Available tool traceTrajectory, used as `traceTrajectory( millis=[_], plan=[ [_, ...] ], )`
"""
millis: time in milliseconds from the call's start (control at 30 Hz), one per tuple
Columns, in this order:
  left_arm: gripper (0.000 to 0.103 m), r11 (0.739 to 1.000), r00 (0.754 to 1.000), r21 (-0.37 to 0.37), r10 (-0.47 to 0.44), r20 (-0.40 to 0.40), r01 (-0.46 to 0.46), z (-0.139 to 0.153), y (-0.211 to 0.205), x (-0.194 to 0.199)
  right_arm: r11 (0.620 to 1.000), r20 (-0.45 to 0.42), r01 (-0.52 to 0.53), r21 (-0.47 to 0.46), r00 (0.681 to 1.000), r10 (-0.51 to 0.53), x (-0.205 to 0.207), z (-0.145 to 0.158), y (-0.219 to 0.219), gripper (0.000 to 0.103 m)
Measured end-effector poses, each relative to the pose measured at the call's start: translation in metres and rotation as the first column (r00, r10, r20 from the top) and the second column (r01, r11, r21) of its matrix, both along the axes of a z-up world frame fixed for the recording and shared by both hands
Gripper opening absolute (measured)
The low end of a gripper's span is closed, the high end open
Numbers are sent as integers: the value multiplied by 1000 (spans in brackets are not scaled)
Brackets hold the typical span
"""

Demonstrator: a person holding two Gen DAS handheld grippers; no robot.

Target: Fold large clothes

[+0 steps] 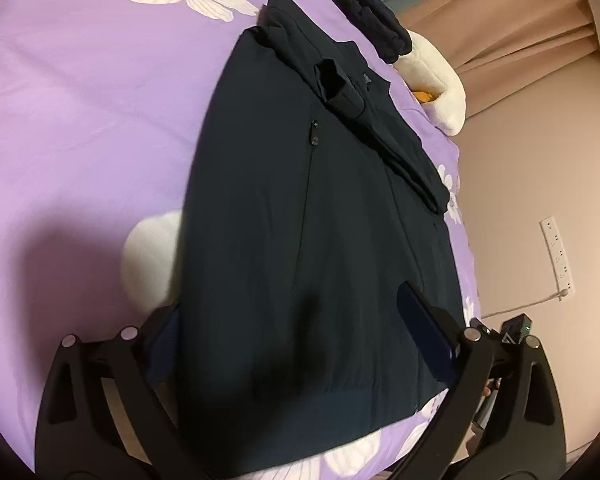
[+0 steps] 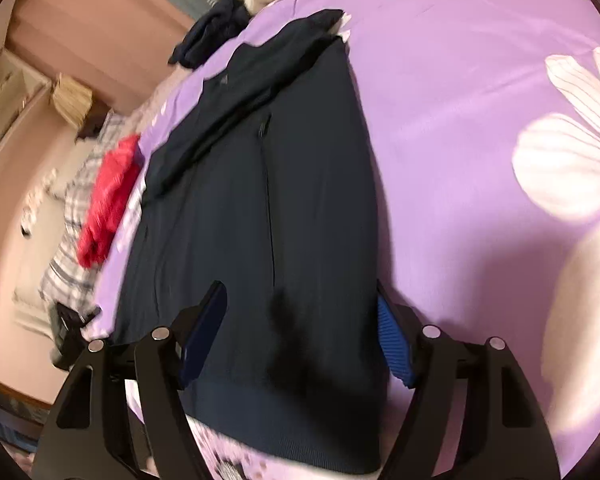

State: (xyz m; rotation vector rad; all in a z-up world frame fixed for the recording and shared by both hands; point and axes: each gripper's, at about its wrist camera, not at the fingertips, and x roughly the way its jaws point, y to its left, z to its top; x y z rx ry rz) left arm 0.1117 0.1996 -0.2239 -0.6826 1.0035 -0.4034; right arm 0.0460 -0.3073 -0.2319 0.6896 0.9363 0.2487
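Jacket (image 1: 300,208): dark navy, we see it spread flat on the bed (image 1: 80,120), folded lengthwise w/ a sleeve laid across the top part; ribbed hem toward us, near the bed's near edge.
Left tongs (image 1: 288,344): apart, wide; fingers (image 1: 424,328) either side of the jacket's hem end, pads not pressing cloth as far as we can see.
Right tongs (image 2: 300,332): apart too, blue-padded fingers (image 2: 394,340) straddling the hem area; nothing clamped btw them.
Bed cover: purple w/ big white flowers.
Other cloth: second dark garment (image 1: 368,12) bunched at the bed's far edge, beside a white plush toy (image 1: 440,80); red cloth (image 2: 108,200) off the bed's side edge in the right wrist view.
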Motion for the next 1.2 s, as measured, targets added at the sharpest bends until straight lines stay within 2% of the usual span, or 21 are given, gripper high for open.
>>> traceTrajectory(
  millis=[200, 333, 467, 633, 700, 800, 900, 1200],
  plan=[
    [98, 999, 1000, -47, -20, -20, 19, -2, -6, 32, 995, -3, -19, 98, 1000, 19, 43, -6, -8, 73],
    [98, 996, 999, -82, -25, -21, 23, -4, -8, 37, 993, -8, -42, 110, 999, 44, 52, -7, -4, 73],
    [97, 994, 998, -92, -66, -12, 64, -4, -9, 28, 990, -9, -111, 88, 994, 113, 38, -5, 5, 72],
    [97, 990, 992, -61, -125, -9, 124, -2, -7, 3, 984, -36, -170, 44, 985, 172, 5, -1, 11, 72],
    [97, 991, 992, -50, -127, -10, 126, -2, -5, -6, 984, -38, -173, 29, 984, 174, -7, 1, 11, 72],
    [97, 989, 991, -78, -130, -16, 128, -3, -4, -20, 984, -58, -175, 47, 982, 177, -19, 0, 10, 72],
    [97, 990, 992, -64, -128, -8, 127, -6, -6, -30, 981, -60, -190, 37, 980, 192, -30, -1, 15, 72],
    [97, 993, 994, -38, -109, -32, 108, -6, -20, -13, 987, -41, -159, 3, 986, 159, -11, -2, 34, 70]
  ],
)
